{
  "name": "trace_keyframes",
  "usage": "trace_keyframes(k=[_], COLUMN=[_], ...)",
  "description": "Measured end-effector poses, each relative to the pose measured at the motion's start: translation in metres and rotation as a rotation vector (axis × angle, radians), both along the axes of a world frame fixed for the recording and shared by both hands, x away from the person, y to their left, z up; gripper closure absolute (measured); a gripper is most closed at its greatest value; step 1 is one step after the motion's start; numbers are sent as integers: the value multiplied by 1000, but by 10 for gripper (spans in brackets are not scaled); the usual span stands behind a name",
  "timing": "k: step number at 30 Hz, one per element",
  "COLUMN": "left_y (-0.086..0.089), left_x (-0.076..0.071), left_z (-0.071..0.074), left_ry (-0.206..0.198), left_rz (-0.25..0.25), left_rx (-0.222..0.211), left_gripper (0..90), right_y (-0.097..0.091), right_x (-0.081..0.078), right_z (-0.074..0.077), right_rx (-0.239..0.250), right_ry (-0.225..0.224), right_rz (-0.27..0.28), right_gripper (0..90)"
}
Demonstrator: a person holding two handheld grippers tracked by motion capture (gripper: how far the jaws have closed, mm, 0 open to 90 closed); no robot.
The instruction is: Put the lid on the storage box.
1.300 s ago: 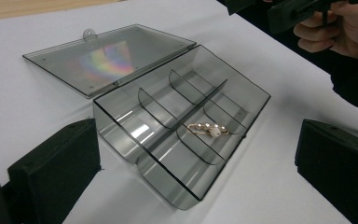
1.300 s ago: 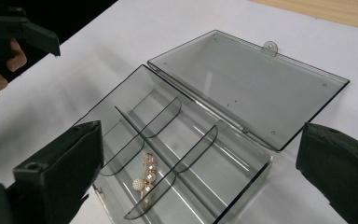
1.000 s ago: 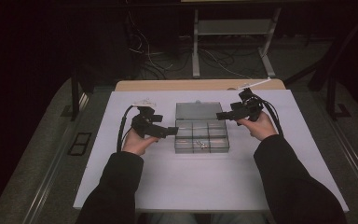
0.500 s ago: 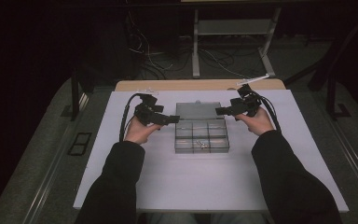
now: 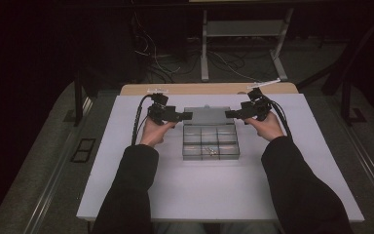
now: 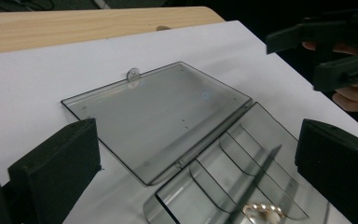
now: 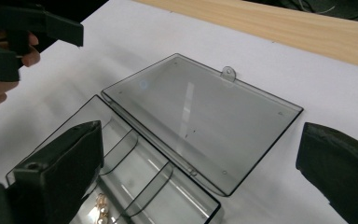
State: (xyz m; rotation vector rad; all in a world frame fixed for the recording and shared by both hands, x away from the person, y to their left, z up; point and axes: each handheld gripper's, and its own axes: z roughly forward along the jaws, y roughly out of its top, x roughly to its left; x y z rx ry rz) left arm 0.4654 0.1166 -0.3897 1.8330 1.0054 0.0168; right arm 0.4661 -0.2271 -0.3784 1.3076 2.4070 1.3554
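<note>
A clear plastic compartment box (image 5: 210, 142) lies in the middle of the white board, its lid (image 5: 207, 115) swung open flat behind it. A small gold beaded item (image 5: 209, 151) rests in a front compartment. My left gripper (image 5: 188, 116) hovers at the lid's left edge, and my right gripper (image 5: 228, 114) at its right edge, tips facing each other. Both are open with nothing held. In the left gripper view the lid (image 6: 158, 116) and tray (image 6: 233, 182) lie between the spread jaws of my left gripper (image 6: 196, 168). The right gripper view shows the lid (image 7: 200, 119) and gold beads (image 7: 100, 207).
The white board (image 5: 224, 195) covers a wooden table whose far edge (image 5: 204, 89) shows behind the lid. A small latch tab (image 6: 132, 74) sticks out from the lid's far rim. Cables and a metal stand sit on the dark floor beyond.
Both grippers have moved away from the person, from beside the tray to beside the open lid. The box and lid have not moved.
</note>
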Motion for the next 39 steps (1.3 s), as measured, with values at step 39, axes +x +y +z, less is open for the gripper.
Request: trace_keyframes(k=[39], left_y=[-13], left_x=[26], left_z=[-51], left_ry=[108], left_rz=[193], left_rx=[-23], left_gripper=[80], right_y=[-13], right_x=[23], right_z=[-42], right_rx=[27], right_ry=[107], right_rz=[-125], right_gripper=[63])
